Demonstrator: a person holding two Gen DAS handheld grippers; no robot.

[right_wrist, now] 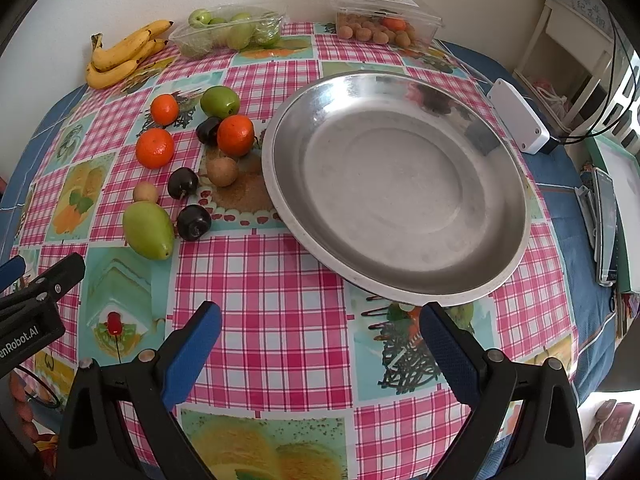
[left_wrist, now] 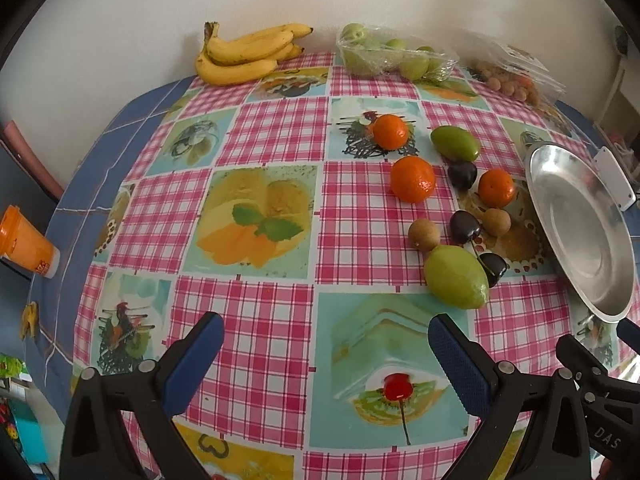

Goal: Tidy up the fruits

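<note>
Pink-checked tablecloth (right_wrist: 280, 280) | white wall (left_wrist: 120, 20) behind | steel plate (right_wrist: 400, 184) bare | both hand-held grippers wide, holding nothing

Plain white wall (left_wrist: 120, 20), checked tablecloth (right_wrist: 280, 280) over table, white shelf unit (right_wrist: 568, 60) at right

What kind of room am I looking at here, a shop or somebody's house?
Most likely a home dining or kitchen table: a printed checked tablecloth, a bunch of bananas, shop punnets of fruit against the wall, and a steel dish.
</note>
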